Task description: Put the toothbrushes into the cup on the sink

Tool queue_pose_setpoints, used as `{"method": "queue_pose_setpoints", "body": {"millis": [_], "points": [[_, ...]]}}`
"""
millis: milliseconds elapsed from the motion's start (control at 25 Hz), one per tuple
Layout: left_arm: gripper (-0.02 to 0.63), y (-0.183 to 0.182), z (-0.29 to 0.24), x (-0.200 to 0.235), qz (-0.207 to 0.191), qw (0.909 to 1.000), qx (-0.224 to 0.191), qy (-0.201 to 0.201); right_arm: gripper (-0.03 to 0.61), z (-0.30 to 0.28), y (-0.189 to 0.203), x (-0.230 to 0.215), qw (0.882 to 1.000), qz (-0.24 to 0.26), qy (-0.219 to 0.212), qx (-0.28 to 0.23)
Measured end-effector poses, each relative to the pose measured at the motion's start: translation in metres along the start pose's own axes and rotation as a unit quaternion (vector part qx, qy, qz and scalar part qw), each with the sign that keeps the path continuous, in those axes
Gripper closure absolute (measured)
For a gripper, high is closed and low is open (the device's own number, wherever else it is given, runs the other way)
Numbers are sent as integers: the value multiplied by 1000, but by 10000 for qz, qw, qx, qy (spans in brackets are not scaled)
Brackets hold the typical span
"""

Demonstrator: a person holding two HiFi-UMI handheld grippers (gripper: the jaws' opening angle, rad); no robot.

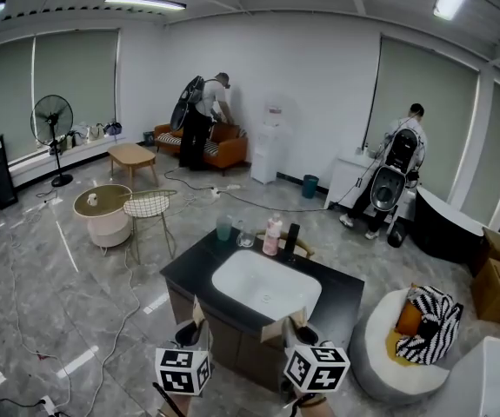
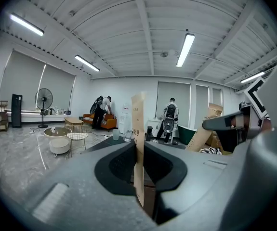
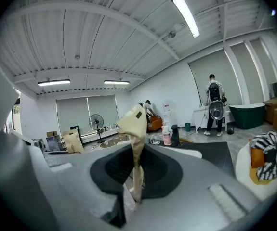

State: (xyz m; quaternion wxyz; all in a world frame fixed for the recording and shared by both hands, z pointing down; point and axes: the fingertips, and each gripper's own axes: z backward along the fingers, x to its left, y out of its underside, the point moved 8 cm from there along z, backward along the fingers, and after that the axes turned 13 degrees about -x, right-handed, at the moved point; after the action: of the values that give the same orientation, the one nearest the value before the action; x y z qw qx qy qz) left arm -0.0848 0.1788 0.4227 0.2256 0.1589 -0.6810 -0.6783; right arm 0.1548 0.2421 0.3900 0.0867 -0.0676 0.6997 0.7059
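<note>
Left gripper [image 2: 139, 153] is clamping a toothbrush pack [image 2: 138, 124] upright between its jaws; right gripper [image 3: 136, 162] is clamping another pack [image 3: 134, 124] likewise, presumably for insertion into the cup [image 1: 223, 227] ahead.

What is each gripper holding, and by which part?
Left gripper: a flat brown cardboard packet, clamped edge-on by its near end. Right gripper: a crumpled tan packet, also by its near end. Both stick out past the jaws.

Glossy floor [image 1: 58, 268], matt counter [image 1: 193, 266]
Left of frame, polished grey marble-look tile; the black counter surrounds a smooth glossy white basin [image 1: 263, 289]. Dull brown paperboard: left card pack [image 2: 138, 129], right card pack [image 3: 136, 153]. Translucent cup [image 1: 223, 228].
</note>
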Motion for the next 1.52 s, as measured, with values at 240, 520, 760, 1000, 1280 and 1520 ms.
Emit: {"method": "queue_pose_setpoints", "body": {"millis": [240,520,760,1000,1280,1520], "points": [[575,2,-13,2,-102,9999,82,-96,548,-18,2,-7,9999,-91,-115,33],[575,12,-29,15,-26,9997,133,-207,548,-32,18,-12,9997,-103,-82,221],[575,14,-64,26,50,9998,23,-166,548,-61,17,-24,9998,17,22,205],[575,3,-108,45,-3,9998,-160,-99,548,-109,11,-25,9998,126,0,137],[575,-6,-160,80,-47,9998,-193,-90,548,-168,6,-27,9998,170,59,84],[575,-13,-209,108,-19,9998,-176,-37,548,-217,1,-28,9996,196,181,102]]}}
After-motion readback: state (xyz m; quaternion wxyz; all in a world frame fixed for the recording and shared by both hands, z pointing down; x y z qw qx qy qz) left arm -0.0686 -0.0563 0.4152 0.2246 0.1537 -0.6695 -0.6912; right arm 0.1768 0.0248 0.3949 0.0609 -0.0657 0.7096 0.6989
